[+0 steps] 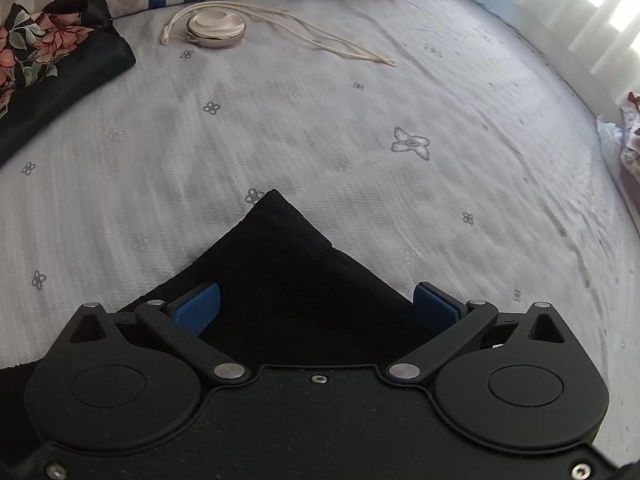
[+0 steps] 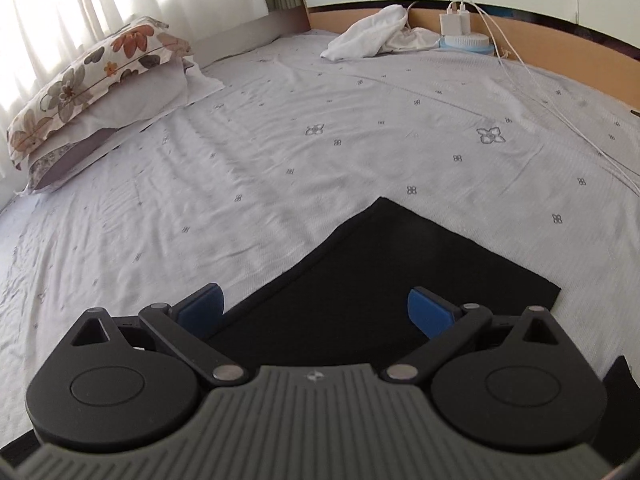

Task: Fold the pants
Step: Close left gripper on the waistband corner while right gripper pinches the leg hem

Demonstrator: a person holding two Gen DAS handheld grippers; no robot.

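The black pants (image 1: 288, 280) lie flat on the bed sheet (image 1: 360, 120), one corner pointing away in each view. The left gripper (image 1: 316, 306) and the right gripper (image 2: 316, 310) both stand wide open above the cloth, holding nothing. Whether the pads touch the fabric is hard to tell.

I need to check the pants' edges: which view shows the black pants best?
The right wrist view: the black pants lie flat with a clear corner and straight edges. The left wrist view shows only a darker folded corner.
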